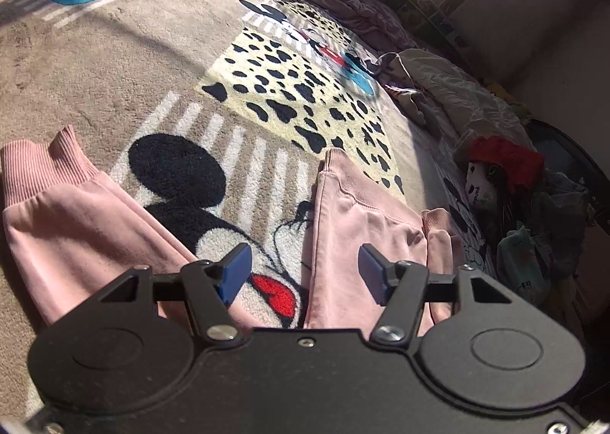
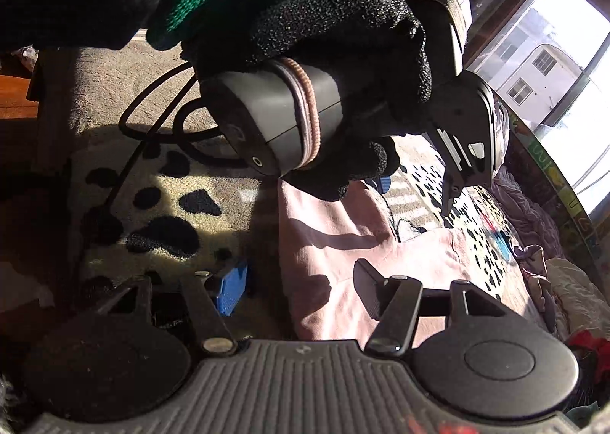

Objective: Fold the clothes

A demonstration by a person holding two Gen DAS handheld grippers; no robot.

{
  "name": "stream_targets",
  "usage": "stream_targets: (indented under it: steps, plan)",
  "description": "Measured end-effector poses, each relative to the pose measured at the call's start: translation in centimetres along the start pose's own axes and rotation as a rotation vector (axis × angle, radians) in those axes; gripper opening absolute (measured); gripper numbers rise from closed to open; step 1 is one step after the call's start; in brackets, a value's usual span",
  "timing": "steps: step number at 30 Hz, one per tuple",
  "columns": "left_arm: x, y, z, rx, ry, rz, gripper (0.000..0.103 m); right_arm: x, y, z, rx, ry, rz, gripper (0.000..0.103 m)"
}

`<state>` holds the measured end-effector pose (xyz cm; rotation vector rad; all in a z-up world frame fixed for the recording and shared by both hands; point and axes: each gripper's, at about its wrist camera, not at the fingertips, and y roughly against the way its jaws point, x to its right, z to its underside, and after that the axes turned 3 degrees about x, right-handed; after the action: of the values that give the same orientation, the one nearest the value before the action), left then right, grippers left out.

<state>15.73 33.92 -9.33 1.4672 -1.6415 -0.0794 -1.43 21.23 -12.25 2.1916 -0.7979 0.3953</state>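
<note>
Pink garment (image 1: 354, 228) spread on the bed's blanket (image 1: 114, 64), beneath both spread, empty jaws, untouched.

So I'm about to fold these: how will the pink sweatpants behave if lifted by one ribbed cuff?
Probably floppy: the pink sweatpants lie creased and slack on the plush blanket. Likely light, being thin knit. The ribbed cuff looks thicker, so it should grip well; the rest would likely trail.

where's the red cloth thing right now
In the left wrist view, the red cloth sits at the right edge of the bed, atop the clothes pile, just right of the cartoon blanket.
</note>
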Motion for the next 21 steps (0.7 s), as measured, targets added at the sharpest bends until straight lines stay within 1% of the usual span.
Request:
stream_targets:
  steps: [1, 3, 4, 5, 7, 9, 11, 13, 15, 16, 17, 21]
  plan:
    - [0.0, -0.3, -0.3, -0.008, -0.002, 0.003, 0.060, 0.2, -0.3, -0.2, -0.006, -0.006, -0.001, 0.059]
    - [0.1, -1.0, -1.0, -0.023, -0.004, 0.009, 0.060, 0.9, -0.8, -0.4, -0.019, -0.034, -0.003, 0.045]
    - [0.3, -1.4, -1.2, -0.032, -0.004, 0.012, 0.060, 1.4, -1.0, -0.4, -0.028, -0.059, -0.008, 0.027]
    - [0.4, -2.0, -1.6, -0.044, 0.000, 0.017, 0.059, 1.9, -1.0, -0.3, -0.028, -0.090, -0.013, 0.012]
    - [0.7, -3.3, -2.1, -0.063, 0.007, 0.017, 0.054, 3.1, -0.8, 0.0, -0.022, -0.157, -0.024, 0.009]
    - [1.1, -4.9, -2.3, -0.085, -0.011, -0.009, 0.046, 3.9, -0.3, 0.2, -0.004, -0.193, -0.013, 0.009]
    - [1.5, -6.1, -2.3, -0.104, -0.039, -0.039, 0.035, 4.3, 0.2, 0.3, 0.015, -0.224, -0.001, 0.009]
    - [2.1, -7.2, -2.0, -0.115, -0.065, -0.058, 0.034, 4.8, 0.5, 0.7, 0.026, -0.257, 0.006, 0.009]
    - [2.6, -7.3, -1.8, -0.111, -0.080, -0.058, 0.022, 5.4, 0.8, 1.1, 0.033, -0.296, 0.009, 0.009]
    - [2.9, -7.3, -1.6, -0.108, -0.088, -0.057, 0.011, 5.8, 1.0, 1.4, 0.036, -0.307, 0.015, 0.009]
    - [3.1, -7.2, -1.5, -0.103, -0.094, -0.057, 0.008, 6.2, 1.3, 1.5, 0.041, -0.319, 0.021, 0.009]
    - [5.2, -6.3, -1.2, -0.065, -0.141, -0.057, 0.005, 7.4, 2.4, 2.8, 0.057, -0.395, 0.025, 0.009]
